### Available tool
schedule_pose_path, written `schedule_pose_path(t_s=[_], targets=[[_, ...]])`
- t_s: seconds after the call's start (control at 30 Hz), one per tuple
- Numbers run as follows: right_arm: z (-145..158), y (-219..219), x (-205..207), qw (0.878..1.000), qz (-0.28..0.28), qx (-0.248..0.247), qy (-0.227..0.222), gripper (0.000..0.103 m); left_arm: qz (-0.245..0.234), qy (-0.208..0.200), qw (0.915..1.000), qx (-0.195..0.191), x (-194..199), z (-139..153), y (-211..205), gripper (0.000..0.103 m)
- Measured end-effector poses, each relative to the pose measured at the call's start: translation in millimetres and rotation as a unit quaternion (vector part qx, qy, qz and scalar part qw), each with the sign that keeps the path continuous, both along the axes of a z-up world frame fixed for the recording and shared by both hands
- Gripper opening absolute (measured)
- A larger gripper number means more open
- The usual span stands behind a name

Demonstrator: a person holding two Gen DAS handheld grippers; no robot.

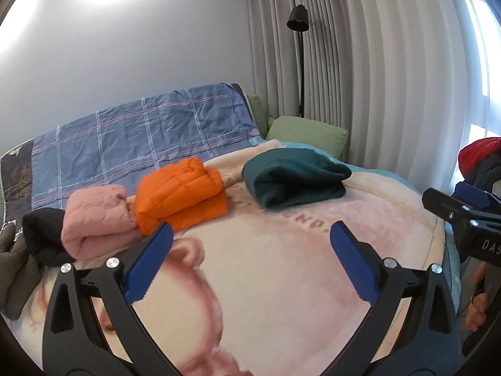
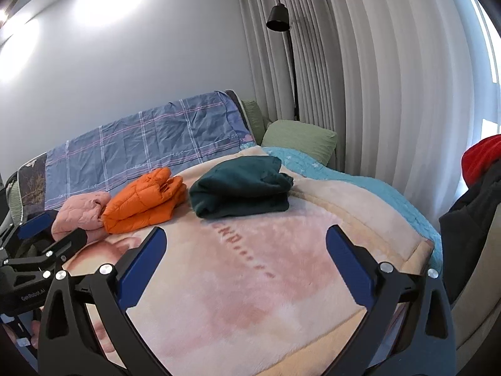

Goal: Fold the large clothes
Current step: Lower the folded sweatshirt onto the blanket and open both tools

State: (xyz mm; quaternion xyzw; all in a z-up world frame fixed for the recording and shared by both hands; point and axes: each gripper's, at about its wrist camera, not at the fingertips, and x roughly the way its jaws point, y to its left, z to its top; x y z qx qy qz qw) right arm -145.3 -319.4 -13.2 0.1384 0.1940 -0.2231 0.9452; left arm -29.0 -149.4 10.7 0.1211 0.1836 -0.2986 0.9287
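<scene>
Bed (image 2: 360,194) filling both views, spread with a pink plush blanket (image 2: 250,282) bearing a large printed face and a blurred line of reddish lettering, "...ND" about all that can be made out, followed by a trail of dots. Behind the blanket, against the wall, a blue checked quilt (image 2: 156,138). At the blanket's far right corner, a green pillow (image 2: 297,138), with a black floor lamp (image 2: 278,18) and pale curtains (image 2: 391,94) beyond it.

On the blanket's far side, three folded garments in a row: teal sweater (image 2: 241,188) to the right, lying alone; orange puffer jacket (image 2: 144,203) in the middle, apart from the sweater; pink quilted jacket (image 2: 81,216) to the left, touching the orange one. Left of the pink one, off the blanket's edge, dark clothes (image 1: 40,235) in a heap. Off the blanket's right edge, a pile of red and black clothing (image 2: 479,188).

Over the blanket's near end, left gripper (image 1: 250,235) spread wide, nothing between the blue pads. Right gripper (image 2: 245,241) beside it, jaws also wide apart and empty. "GenRobot.AI" readable on the left gripper's body from the right wrist view; "DAS" cut off on the right gripper's body from the left wrist view.
</scene>
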Motion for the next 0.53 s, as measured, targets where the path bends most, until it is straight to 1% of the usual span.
schedule_pose_path(t_s=[0.2,0.4,0.53], targets=[[1.2,8.7,-6.3,1.000,-0.003,0.002,0.001,0.102,0.003,-0.013,0.9999,0.005,-17.3,-0.3,8.1,0.101],[0.0,7.7,-9.5,1.000,-0.004,0.006,0.004,0.102,-0.007,-0.003,0.9999,0.008,-25.0,-0.6,10.5,0.101],[-0.8,8.5,-8.4,1.000,0.000,0.008,0.007,0.102,-0.006,0.005,0.9999,0.009,-24.4,-3.8,12.5,0.101]])
